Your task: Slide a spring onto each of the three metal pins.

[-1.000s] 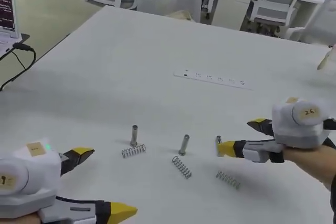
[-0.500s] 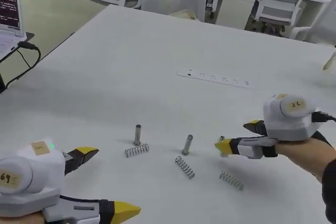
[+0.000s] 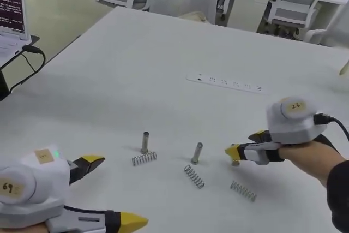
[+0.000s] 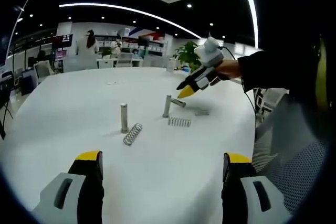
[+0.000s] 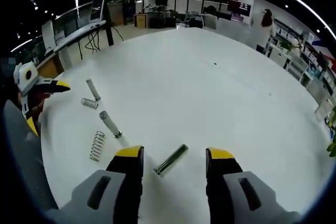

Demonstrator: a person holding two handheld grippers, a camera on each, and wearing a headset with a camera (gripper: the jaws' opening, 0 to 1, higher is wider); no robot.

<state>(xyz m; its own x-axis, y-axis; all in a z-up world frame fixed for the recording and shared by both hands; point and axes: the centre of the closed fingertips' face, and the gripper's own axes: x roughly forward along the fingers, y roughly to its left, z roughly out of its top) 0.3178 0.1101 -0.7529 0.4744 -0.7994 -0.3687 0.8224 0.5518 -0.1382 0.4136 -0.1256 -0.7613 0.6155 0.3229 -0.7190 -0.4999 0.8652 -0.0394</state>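
On table [image 3: 136,69], left spring [image 3: 144,159] just before left pin [image 3: 145,142], middle spring [image 3: 193,176] just before middle pin [image 3: 197,153]

Left tongs [image 3: 115,191] and right tongs [image 3: 244,144] have white bodies, yellow-tipped black jaws (numbered round stickers).

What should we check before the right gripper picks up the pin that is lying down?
1. Right gripper open: ok, its fingers stand apart.
2. Lying pin between those fingers: ok, seen in the right gripper view.
3. That pin upright: not ok, it lies flat on the table.
4. Other two pins standing: ok.
5. Springs on pins: not ok, all three lie on the table.
6. Left gripper out of the way: ok, open, back from the pins.
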